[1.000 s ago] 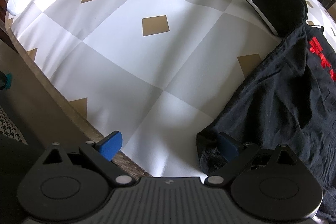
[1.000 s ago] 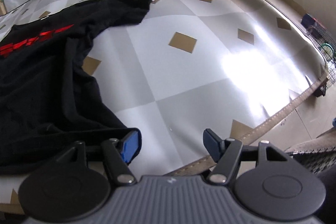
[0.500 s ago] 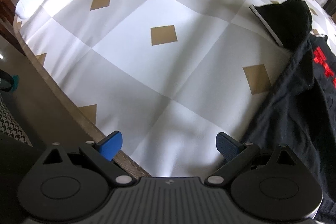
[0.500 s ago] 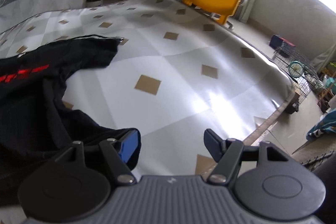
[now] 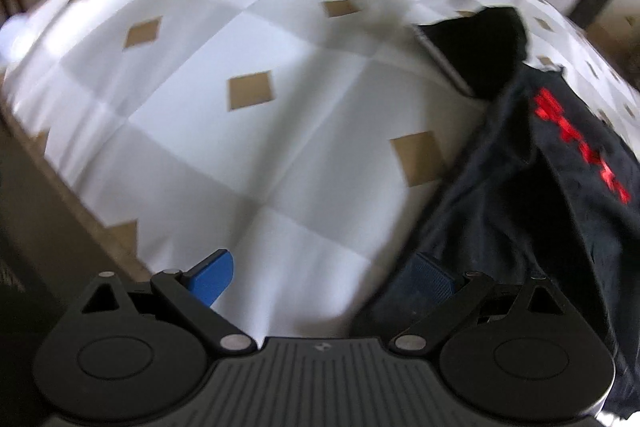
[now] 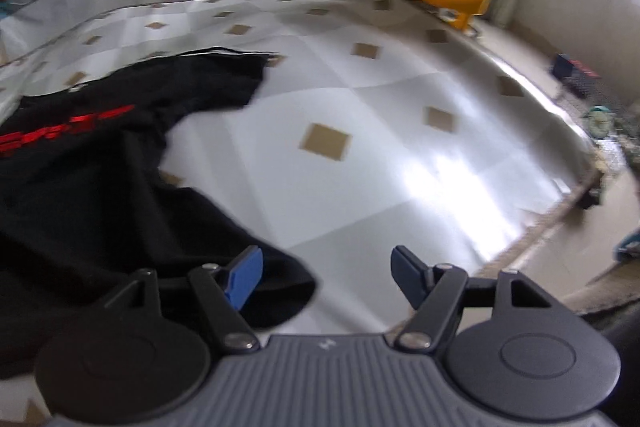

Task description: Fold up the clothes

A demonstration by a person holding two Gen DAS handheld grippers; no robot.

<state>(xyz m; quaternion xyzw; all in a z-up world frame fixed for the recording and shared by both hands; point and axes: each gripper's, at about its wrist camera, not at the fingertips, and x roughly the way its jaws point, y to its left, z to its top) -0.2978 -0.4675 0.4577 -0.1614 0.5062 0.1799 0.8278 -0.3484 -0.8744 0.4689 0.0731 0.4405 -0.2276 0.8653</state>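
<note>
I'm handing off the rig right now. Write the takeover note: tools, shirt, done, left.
Left tool: open, nothing gripped; its right pad sits at the hem of the black T-shirt with red print.
Right tool: jaws opening, not gripping; the shirt's hem corner lies by its left pad.
Shirt: rumpled on the white-and-grey checked tablecloth, sleeves out.
Done: no fold visible.
Left: grip the hem, flatten, fold.

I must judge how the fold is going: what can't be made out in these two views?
- Left wrist view: black shirt cut off by the right edge; its red print motion-blurred, unreadable.
- Right wrist view: the shirt's near hem runs behind the right gripper.
- Neither view shows a whole garment.
</note>
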